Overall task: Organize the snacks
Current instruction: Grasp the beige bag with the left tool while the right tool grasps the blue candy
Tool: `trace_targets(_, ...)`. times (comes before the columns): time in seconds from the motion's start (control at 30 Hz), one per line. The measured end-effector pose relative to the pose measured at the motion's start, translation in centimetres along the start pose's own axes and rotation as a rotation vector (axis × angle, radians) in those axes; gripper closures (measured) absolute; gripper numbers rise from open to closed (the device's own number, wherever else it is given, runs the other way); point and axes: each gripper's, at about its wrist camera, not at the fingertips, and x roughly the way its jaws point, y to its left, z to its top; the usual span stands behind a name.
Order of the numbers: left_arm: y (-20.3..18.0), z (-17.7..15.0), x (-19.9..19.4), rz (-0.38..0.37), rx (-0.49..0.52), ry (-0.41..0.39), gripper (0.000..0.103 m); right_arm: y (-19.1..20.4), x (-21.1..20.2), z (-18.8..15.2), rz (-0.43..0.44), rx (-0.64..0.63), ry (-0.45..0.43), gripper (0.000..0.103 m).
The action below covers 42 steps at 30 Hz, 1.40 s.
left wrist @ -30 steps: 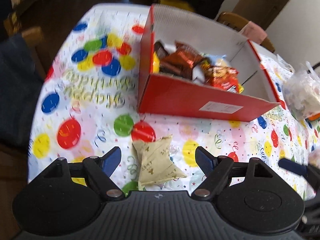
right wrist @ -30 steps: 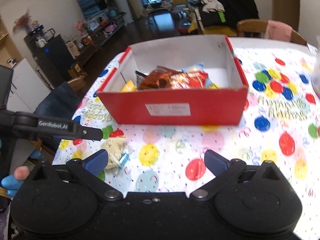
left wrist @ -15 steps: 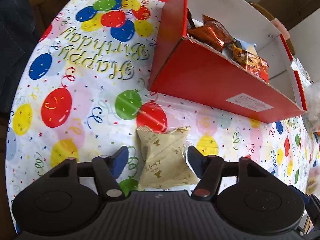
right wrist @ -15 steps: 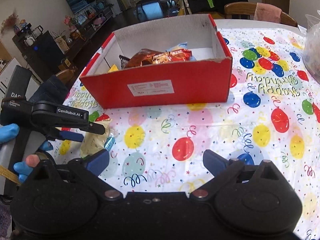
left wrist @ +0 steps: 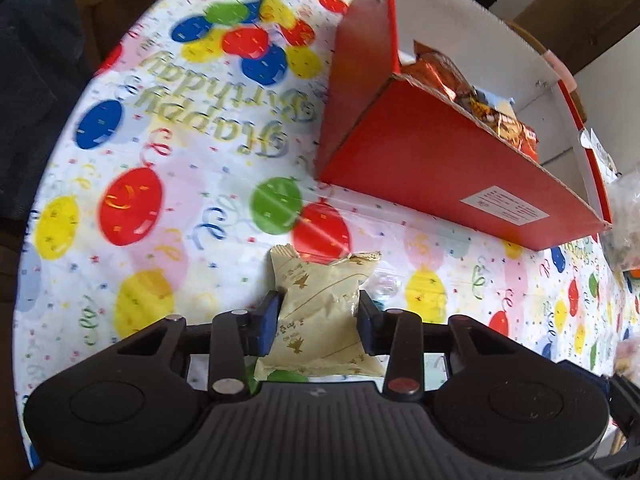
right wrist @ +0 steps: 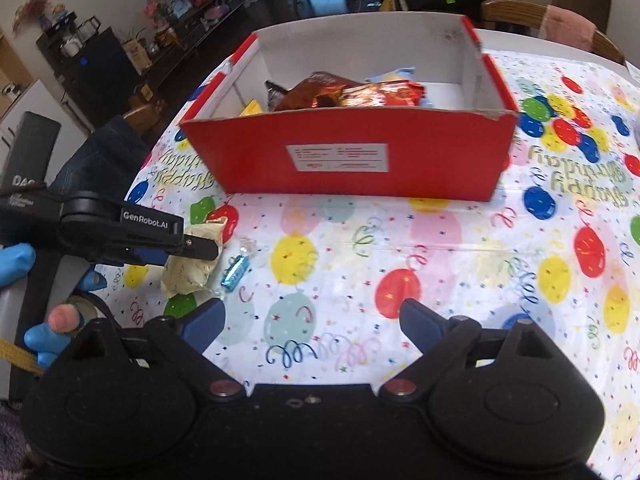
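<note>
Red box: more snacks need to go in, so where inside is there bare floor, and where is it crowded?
In the red box, bare white floor shows at its right end, between the red foil packet and the right wall. The middle and left are crowded with piled wrappers. The left claw pinches the cream snack packet on the tablecloth.

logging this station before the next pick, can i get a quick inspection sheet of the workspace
surface: table under a balloon-print birthday tablecloth.
job's things: cream snack packet lying on the cloth; red box open, several snack packs inside; small blue wrapped candy beside the packet.
clutter: clear bag at the table's edge, contents unclear.
grippers: left gripper has just been closing, pads now against the packet's sides; right gripper open, nothing between its fingers.
cables: nothing seen.
surroundings: wooden chairs by the table, dark cabinet with cups on top.
</note>
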Motion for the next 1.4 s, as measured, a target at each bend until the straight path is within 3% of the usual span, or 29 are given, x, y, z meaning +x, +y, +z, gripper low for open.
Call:
trace_targets(0.27,2.7,-2.5,-4.5,0.095,0.011,-0.165,0.065,3.9,3.8,0.6,-0.020,-0.071,0.067,0.012)
trace_targets(0.43,4.5,-3.8,-6.2,0.113,-0.019,-0.193,0.065,5.7,6.0,0.8,-0.038,-0.061,0.093,0.019)
trace_targets(0.63,5.9,-5.2,-7.6,0.129,-0.016,-0.227,0.065,7.3,8.1,1.6,-0.126,-0.057,0.095,0.028)
trace_targets(0.73,6.5,-5.5,-7.9,0.132,-0.020,-0.233,0.065,8.0,8.7,1.9,-0.148,-0.061,0.087,0.035)
trace_targets(0.8,7.0,-5.5,-8.0,0.133,-0.027,-0.232,0.065,8.3,9.1,2.0,-0.164,-0.063,0.092,0.047)
trace_targets(0.97,7.6,-5.7,-8.2,0.134,-0.027,-0.230,0.065,8.9,9.9,2.0,-0.178,-0.070,0.101,0.065)
trace_targets(1.07,7.8,-5.6,-8.2,0.134,-0.026,-0.227,0.065,9.1,10.0,2.1,-0.172,-0.079,0.096,0.072)
trace_targets(1.2,7.8,-5.6,-8.1,0.130,-0.026,-0.221,0.065,9.1,9.9,2.1,-0.156,-0.084,0.097,0.091)
trace_targets(1.4,7.0,-5.4,-7.9,0.118,0.000,-0.211,0.065,8.8,9.0,1.6,-0.132,-0.091,0.079,0.092)
